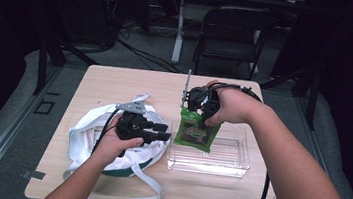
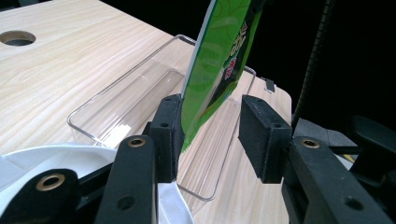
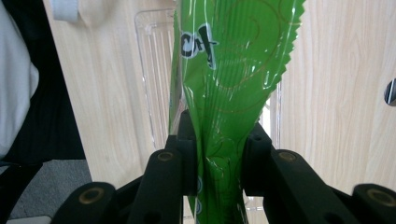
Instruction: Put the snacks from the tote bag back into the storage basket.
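Observation:
A green snack packet [image 1: 196, 133] hangs upright over the left end of a clear plastic tray [image 1: 228, 160]. My right gripper [image 1: 197, 111] is shut on the packet's top edge, and its own view shows the crinkled packet [image 3: 233, 74] pinched in the right gripper [image 3: 219, 156], with the tray [image 3: 154, 70] below. My left gripper [image 1: 161, 132] stands open over a white cloth bag [image 1: 84, 137], pointing at the packet. In the left gripper view the packet [image 2: 219, 65] hangs just beyond the open left gripper [image 2: 210, 135], close to one pad, above the tray [image 2: 116, 102].
The white bag's strap [image 1: 149, 189] trails toward the table's front edge. A round hole [image 2: 17, 37] is in the wooden tabletop [image 1: 116, 80]. A dark folding chair [image 1: 232, 30] stands behind the table. The bag's cloth [image 2: 46, 156] lies under the left jaws.

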### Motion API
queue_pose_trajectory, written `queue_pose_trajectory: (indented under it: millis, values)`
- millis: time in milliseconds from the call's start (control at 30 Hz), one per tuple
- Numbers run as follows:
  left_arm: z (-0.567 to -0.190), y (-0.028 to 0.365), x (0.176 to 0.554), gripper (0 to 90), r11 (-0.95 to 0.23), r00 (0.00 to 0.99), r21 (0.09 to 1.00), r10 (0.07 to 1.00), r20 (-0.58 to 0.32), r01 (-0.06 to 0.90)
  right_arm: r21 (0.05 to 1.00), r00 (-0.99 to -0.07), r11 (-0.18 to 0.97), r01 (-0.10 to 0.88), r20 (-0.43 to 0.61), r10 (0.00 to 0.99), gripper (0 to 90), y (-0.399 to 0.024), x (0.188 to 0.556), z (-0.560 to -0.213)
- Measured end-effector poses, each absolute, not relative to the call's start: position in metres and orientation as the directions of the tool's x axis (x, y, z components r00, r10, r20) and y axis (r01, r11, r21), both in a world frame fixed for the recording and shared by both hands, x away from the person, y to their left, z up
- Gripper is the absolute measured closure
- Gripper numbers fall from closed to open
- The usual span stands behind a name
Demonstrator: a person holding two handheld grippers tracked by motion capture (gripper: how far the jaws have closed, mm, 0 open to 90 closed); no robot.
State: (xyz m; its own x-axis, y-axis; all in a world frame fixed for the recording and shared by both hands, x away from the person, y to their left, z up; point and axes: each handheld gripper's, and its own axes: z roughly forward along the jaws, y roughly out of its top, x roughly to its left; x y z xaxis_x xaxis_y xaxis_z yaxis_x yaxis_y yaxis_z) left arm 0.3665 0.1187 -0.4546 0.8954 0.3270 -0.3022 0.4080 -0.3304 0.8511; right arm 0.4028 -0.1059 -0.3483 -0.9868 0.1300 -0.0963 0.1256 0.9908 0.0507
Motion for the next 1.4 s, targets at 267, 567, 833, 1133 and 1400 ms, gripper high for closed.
queue_pose_trajectory:
  millis: [267, 567, 833, 1133, 1400]
  values:
    - [-0.456, 0.124, 0.370, 59.4, -0.329, 0.883, 0.843, 0.356, -0.306, 0.425, 0.046, -0.982, 0.989, 0.137, -0.121, 0.142, 74.1, -0.113, 0.410, -0.354]
    - [-0.456, 0.130, 0.373, 59.4, -0.316, 0.873, 0.843, 0.376, -0.310, 0.435, 0.025, -0.979, 0.989, 0.144, -0.145, 0.146, 74.1, -0.115, 0.421, -0.368]
    - [-0.456, 0.134, 0.375, 59.4, -0.307, 0.867, 0.843, 0.388, -0.313, 0.442, 0.032, -0.976, 0.988, 0.151, -0.156, 0.154, 74.1, -0.117, 0.428, -0.377]
    - [-0.457, 0.137, 0.377, 59.4, -0.299, 0.860, 0.842, 0.398, -0.318, 0.450, 0.045, -0.971, 0.987, 0.155, -0.176, 0.161, 74.1, -0.121, 0.433, -0.381]
    - [-0.458, 0.141, 0.379, 59.4, -0.296, 0.856, 0.839, 0.404, -0.323, 0.456, 0.040, -0.971, 0.989, 0.142, -0.190, 0.147, 74.1, -0.118, 0.436, -0.384]
